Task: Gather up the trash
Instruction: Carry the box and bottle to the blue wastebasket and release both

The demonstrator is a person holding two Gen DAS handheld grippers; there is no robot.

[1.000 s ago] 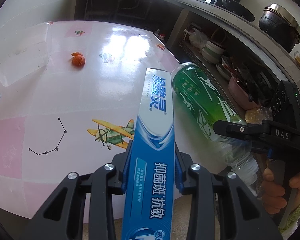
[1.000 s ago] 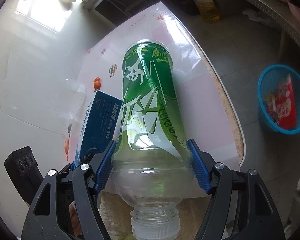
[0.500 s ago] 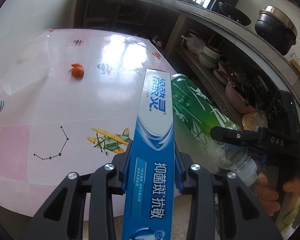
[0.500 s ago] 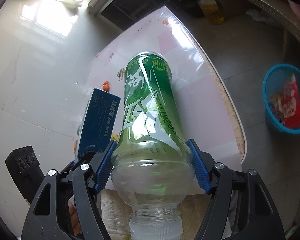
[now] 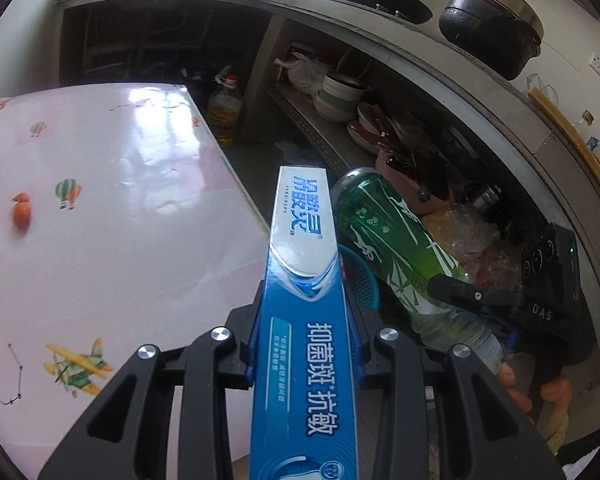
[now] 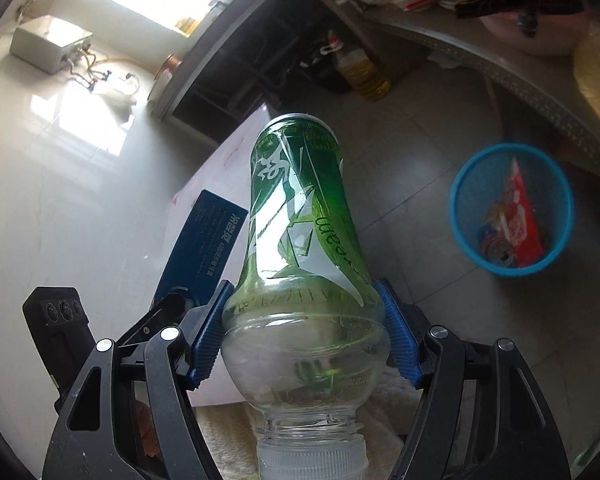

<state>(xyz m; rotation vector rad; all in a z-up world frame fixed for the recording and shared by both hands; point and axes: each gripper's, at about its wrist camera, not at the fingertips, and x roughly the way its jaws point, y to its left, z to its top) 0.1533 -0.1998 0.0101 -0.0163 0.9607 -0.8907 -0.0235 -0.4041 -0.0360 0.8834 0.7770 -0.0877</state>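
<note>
My left gripper [image 5: 304,336] is shut on a long blue toothpaste box [image 5: 304,280] that points forward past the table's right edge. My right gripper [image 6: 304,340] is shut on a green-labelled plastic bottle [image 6: 300,216], held by its shoulder with the cap towards me. The bottle also shows in the left wrist view [image 5: 388,240], beside the box. A blue mesh trash basket [image 6: 464,232] stands on the floor to the right with red wrappers inside. In the left wrist view only a piece of its rim [image 5: 360,276] shows behind the box.
The pink patterned table [image 5: 112,240] lies to the left with a small orange peel [image 5: 22,214] on it. An oil bottle [image 5: 224,108] stands on the floor by the counter. Shelves with bowls [image 5: 340,96] and a black pot [image 5: 492,28] fill the right side.
Both grippers have swung right, away from the table and towards the floor with the basket. Each keeps its grip on its object.
</note>
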